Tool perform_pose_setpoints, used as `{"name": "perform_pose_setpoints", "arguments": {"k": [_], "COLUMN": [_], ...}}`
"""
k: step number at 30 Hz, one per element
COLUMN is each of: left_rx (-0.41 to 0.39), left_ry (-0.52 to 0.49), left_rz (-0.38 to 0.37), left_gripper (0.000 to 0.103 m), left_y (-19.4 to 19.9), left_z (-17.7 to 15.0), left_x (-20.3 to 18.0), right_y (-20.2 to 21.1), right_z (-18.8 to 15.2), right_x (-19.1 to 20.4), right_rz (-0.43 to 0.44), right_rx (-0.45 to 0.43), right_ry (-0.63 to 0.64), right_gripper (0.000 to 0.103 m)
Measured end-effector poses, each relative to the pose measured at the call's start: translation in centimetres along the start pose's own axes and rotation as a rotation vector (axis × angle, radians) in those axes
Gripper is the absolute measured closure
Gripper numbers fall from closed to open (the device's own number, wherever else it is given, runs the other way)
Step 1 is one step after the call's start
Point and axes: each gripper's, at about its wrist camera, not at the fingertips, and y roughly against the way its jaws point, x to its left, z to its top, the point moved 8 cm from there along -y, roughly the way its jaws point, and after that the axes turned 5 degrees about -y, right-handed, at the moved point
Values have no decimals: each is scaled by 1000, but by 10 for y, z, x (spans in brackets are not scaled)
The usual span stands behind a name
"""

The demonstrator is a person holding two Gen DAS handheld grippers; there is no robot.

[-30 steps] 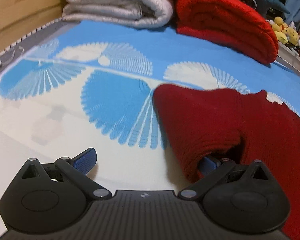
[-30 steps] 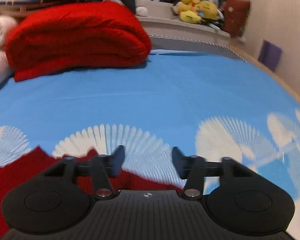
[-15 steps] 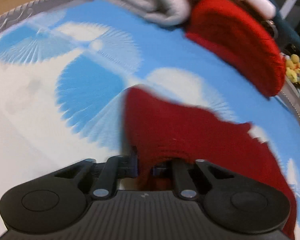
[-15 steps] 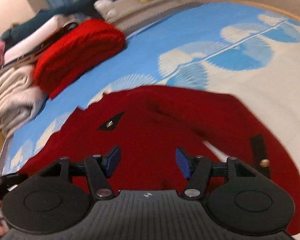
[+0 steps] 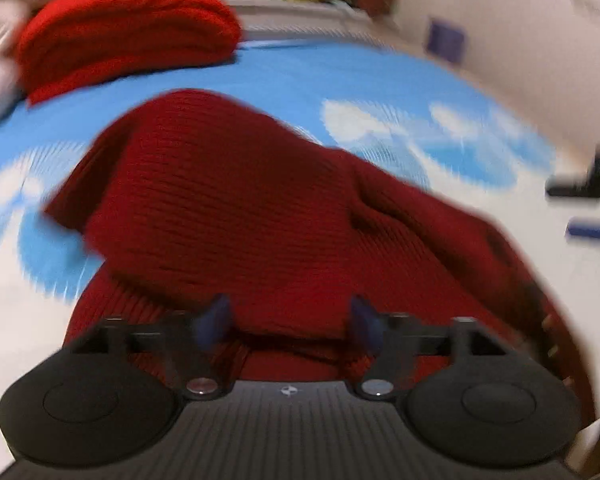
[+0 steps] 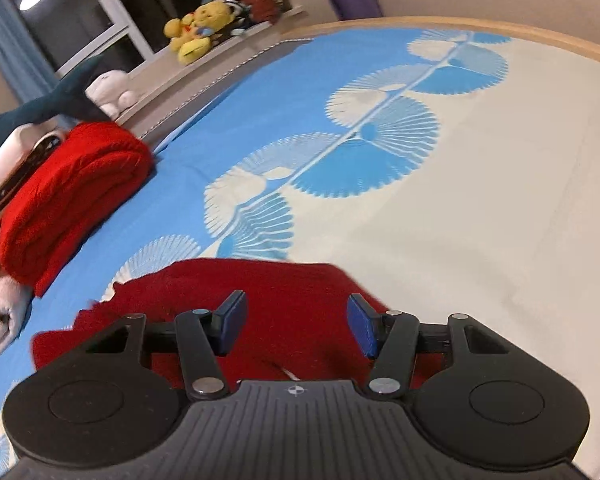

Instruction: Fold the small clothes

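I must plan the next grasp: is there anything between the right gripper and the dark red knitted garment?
Nothing visible. The right gripper, fingers open, hangs directly over the dark red knitted garment on the blue-and-white patterned sheet.

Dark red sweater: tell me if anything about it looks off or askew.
The dark red sweater lies bunched, one part flopped unevenly over the rest with a crooked edge, unlike the neatly folded bright red knit behind it. Both grippers are open above it.
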Motion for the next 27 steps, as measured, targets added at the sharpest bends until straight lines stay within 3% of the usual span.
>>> {"name": "perform_pose_setpoints", "arguments": {"k": [2, 4, 6, 8, 12, 18, 19, 20, 22, 24, 27], "left_rx": [-82, -144, -161, -137, -46, -62, -68, -81, -97, -123, -220], "left_ry": [160, 337, 496, 555, 640, 789, 790, 773, 733, 733, 663], "left_rz": [-15, 16, 56, 36, 26, -156, -179, -166, -96, -51, 114], "left_gripper": [8, 3, 3, 3, 3, 5, 15, 42, 76, 81, 82], "left_y": [26, 44, 45, 32, -17, -67, -72, -73, -67, -50, 2], "left_z": [0, 2, 4, 9, 10, 24, 31, 39, 51, 57, 77], "left_x": [46, 101, 148, 174, 186, 171, 167, 167, 174, 184, 234], "right_y": [0, 0, -2, -4, -5, -12, -14, -16, -18, -19, -19], "right_z": [3, 2, 0, -4, -10, -18, -19, -20, -21, -22, -24], "right_x": [-7, -9, -9, -5, 7, 22, 23, 24, 27, 30, 34], "right_rz": [-3, -12, -11, -3, 8, -5, -10, -14, -17, -19, -20], "right_rx": [-7, -6, 6, 20, 15, 9, 11, 12, 10, 1, -8], "right_ry": [-7, -7, -12, -15, 28, 114, 123, 130, 144, 160, 183], "right_gripper": [45, 45, 45, 45, 45, 45, 45, 45, 45, 45, 45]}}
